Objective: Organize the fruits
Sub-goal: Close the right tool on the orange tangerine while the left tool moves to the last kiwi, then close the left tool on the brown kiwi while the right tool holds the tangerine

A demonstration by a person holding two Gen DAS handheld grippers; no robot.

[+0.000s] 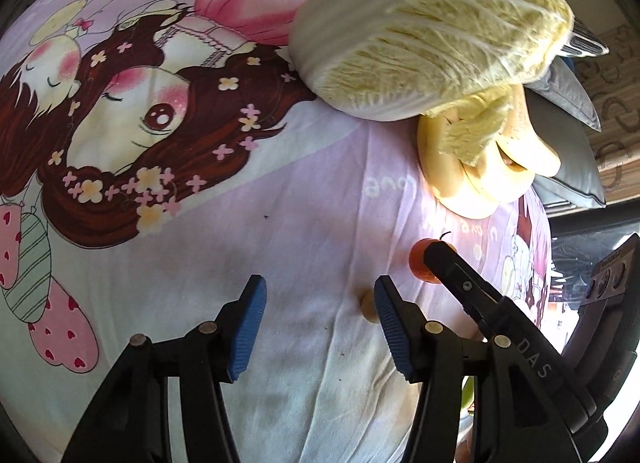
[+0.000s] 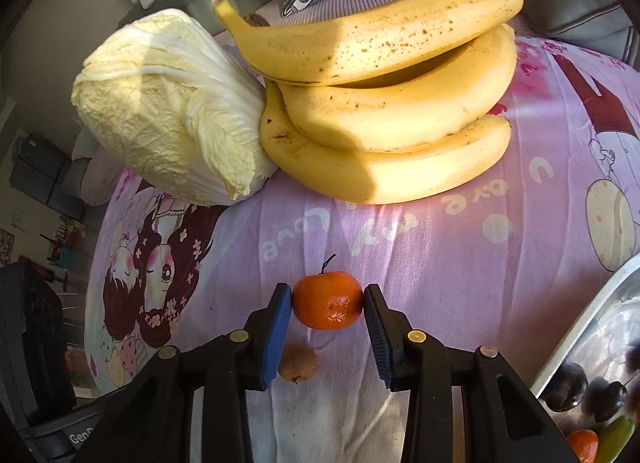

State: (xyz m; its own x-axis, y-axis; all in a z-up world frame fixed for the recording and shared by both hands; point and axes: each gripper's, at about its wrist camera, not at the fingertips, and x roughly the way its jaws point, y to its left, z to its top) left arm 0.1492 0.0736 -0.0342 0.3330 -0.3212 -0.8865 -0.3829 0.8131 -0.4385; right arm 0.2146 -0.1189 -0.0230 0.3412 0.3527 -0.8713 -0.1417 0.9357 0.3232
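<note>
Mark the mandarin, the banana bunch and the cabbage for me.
mandarin [image 2: 327, 300]: right wrist view, middle of its orange peel, between the gripper pads.
banana bunch [image 2: 400, 111]: right wrist view, side of the middle banana.
cabbage [image 1: 436, 31]: left wrist view, its crinkled yellow leaves.

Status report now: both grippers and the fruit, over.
Right gripper jaws closed on tangerine. Left gripper open, empty. Small brown fruit close beside; bananas beyond.
</note>
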